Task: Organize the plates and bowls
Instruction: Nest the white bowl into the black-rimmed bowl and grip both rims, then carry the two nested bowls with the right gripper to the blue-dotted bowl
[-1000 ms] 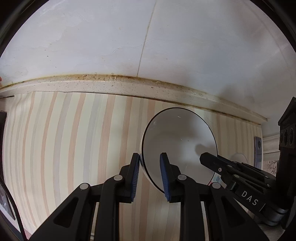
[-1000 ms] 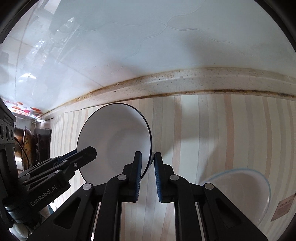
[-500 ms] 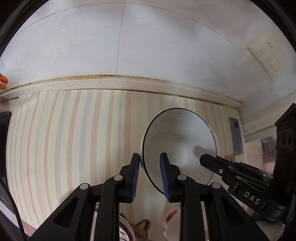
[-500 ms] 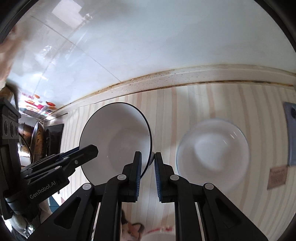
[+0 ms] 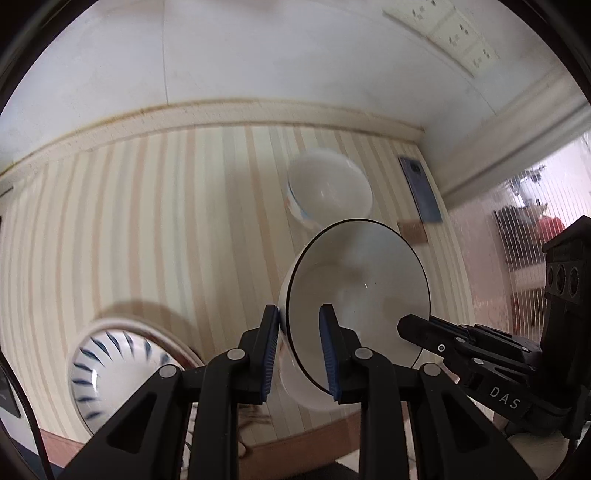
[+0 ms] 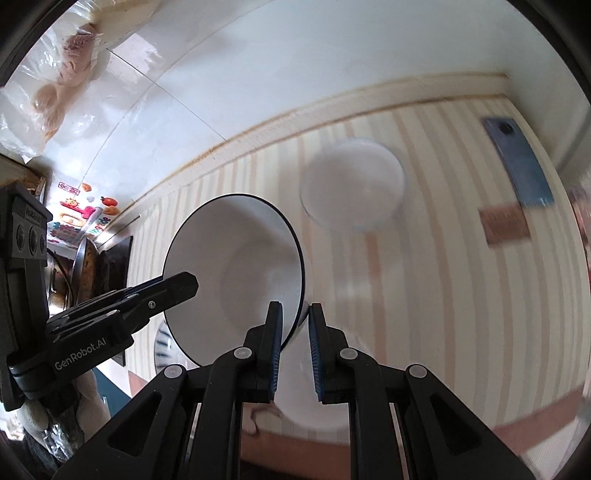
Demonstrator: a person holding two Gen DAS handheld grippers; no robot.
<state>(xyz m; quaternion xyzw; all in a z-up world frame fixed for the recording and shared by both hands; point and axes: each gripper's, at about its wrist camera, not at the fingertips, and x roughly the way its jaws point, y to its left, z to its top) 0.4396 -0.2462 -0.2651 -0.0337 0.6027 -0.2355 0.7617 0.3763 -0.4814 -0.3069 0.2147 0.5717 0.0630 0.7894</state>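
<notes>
A white bowl with a thin dark rim (image 5: 364, 291) hangs tilted above the striped table (image 5: 147, 229), held by both grippers. My left gripper (image 5: 298, 314) is shut on the bowl's left rim, one pad inside and one outside. In the right wrist view the same bowl (image 6: 236, 266) has my right gripper (image 6: 295, 310) shut on its right rim. Each view shows the other gripper's finger reaching over the far side of the bowl. A pale bowl with a blue band (image 5: 328, 188) sits on the table beyond it. A blue-patterned bowl (image 5: 110, 369) sits on a plate at the near left.
A grey-blue phone (image 5: 419, 188) and a small brown card (image 5: 412, 230) lie at the table's right end, near the wall corner. The table's brown front edge (image 5: 303, 450) runs just below the held bowl. Wall sockets (image 5: 443, 26) are mounted high on the right.
Both grippers have lifted and carried the dark-rimmed bowl back toward the table's front edge. The pale bowl, the phone and the patterned bowl have come into view.
</notes>
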